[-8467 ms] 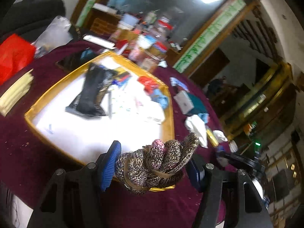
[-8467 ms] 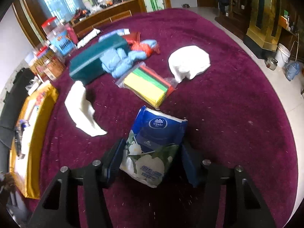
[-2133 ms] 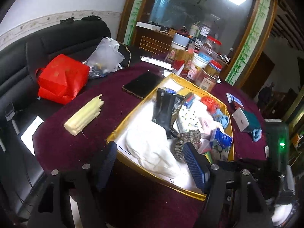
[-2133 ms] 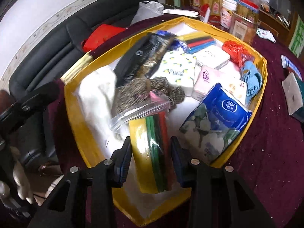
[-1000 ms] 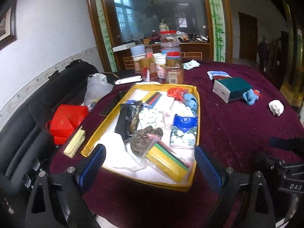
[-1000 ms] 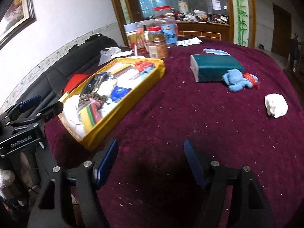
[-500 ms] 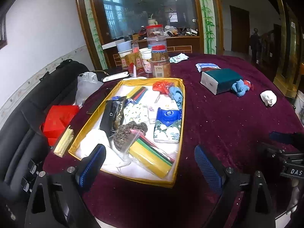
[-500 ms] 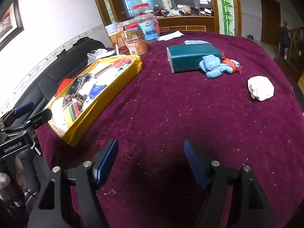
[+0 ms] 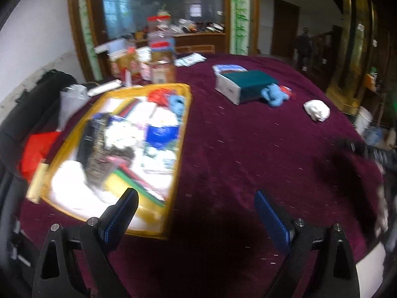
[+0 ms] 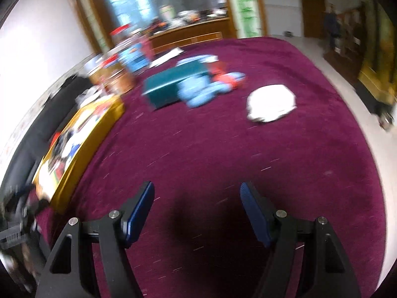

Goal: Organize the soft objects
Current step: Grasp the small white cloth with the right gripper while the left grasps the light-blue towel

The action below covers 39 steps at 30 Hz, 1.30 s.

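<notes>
While both my grippers hang over the maroon tabletop (image 10: 223,154), nothing sits between their fingers; the left gripper (image 9: 196,213) has its fingers spread wide above the cloth by the near corner of the yellow tray (image 9: 184,114), and the right gripper (image 10: 197,208) holds its fingers apart over bare cloth; the tray is packed with soft things, among them a blue tissue pack (image 9: 162,134) and a white cloth (image 9: 69,181); well apart from it, past a teal box (image 10: 171,84), a blue rag (image 10: 206,90) touches the box and a white wad (image 10: 271,103) lies alone to its right; both views are blurred
</notes>
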Each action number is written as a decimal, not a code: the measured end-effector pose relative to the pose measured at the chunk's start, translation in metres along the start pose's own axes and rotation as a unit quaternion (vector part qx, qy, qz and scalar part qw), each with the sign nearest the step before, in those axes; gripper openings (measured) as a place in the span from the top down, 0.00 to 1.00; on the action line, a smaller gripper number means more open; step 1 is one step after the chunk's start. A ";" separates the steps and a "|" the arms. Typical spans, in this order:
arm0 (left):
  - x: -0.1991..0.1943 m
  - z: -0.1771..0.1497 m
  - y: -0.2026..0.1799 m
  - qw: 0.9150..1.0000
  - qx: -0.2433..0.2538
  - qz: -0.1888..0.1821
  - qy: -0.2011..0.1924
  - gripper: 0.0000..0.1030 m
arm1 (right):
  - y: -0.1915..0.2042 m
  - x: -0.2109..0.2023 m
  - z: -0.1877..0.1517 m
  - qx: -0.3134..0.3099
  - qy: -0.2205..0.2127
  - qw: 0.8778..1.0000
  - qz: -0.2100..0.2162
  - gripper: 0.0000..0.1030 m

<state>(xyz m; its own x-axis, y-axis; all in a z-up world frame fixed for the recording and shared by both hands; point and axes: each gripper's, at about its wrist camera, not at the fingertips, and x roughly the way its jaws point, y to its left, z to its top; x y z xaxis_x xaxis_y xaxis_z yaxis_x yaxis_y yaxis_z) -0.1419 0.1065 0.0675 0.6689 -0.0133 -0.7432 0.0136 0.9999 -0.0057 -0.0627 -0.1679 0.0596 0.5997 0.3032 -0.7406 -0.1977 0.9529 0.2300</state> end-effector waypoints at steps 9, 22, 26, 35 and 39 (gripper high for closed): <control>0.006 0.009 -0.002 0.996 -0.029 -0.083 0.004 0.07 | -0.100 0.021 0.065 0.116 -0.052 0.987 -0.095 0.27; 0.074 0.108 -0.082 0.990 0.023 -0.139 0.007 0.07 | -0.127 0.101 0.101 0.160 -0.020 0.985 -0.062 0.72; 0.123 0.142 -0.129 0.987 0.067 -0.143 0.010 0.07 | -0.119 0.102 0.096 0.138 -0.012 0.989 -0.043 0.72; 0.202 0.178 -0.157 0.993 0.079 -0.082 0.027 0.09 | -0.124 0.103 0.097 0.145 -0.007 0.989 -0.028 0.71; 0.214 0.178 -0.162 0.996 0.075 -0.054 0.017 0.14 | -0.125 0.104 0.097 0.147 -0.005 0.989 -0.028 0.71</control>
<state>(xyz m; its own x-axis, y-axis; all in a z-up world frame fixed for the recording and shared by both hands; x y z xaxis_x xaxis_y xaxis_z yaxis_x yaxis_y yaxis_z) 0.1315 -0.0592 0.0285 0.6316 -0.1171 -0.7664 0.1963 0.9805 0.0120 0.0997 -0.2550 0.0155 0.6113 0.2488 -0.7513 0.0695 0.9288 0.3641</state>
